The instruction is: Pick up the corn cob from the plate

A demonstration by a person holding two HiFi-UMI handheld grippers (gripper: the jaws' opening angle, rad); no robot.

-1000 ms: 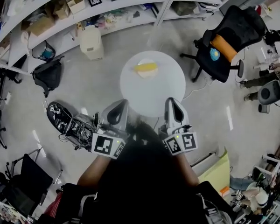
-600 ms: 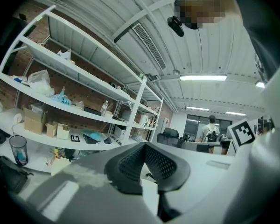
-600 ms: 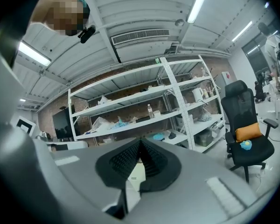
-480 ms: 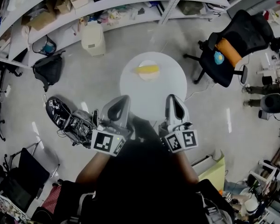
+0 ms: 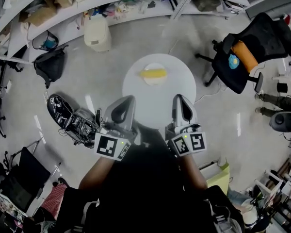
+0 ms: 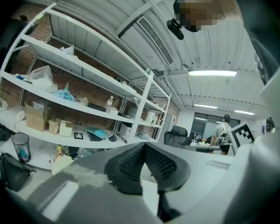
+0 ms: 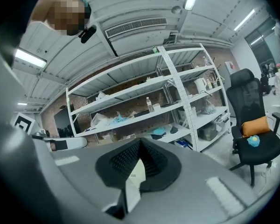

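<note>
A yellow corn cob [image 5: 153, 73] lies on a small white plate [image 5: 154, 83] at the far side of a round white table [image 5: 155, 106]. My left gripper [image 5: 130, 100] and right gripper [image 5: 178, 99] hang side by side over the table's near edge, well short of the plate. Both are shut with nothing held. In the left gripper view the left gripper [image 6: 143, 144] shows its dark pads meeting at the tip. The right gripper [image 7: 139, 141] looks the same in its own view. Neither gripper view shows the corn cob.
A black office chair [image 5: 247, 52] with an orange cushion stands right of the table. White shelving [image 5: 87, 8] runs along the back. A white bin [image 5: 97, 33], a black bag [image 5: 51, 64] and marker-covered gear [image 5: 63, 115] sit on the floor at left.
The person has stepped towards the table. It looks slightly larger, and both shut grippers reach a little further over its near edge.
</note>
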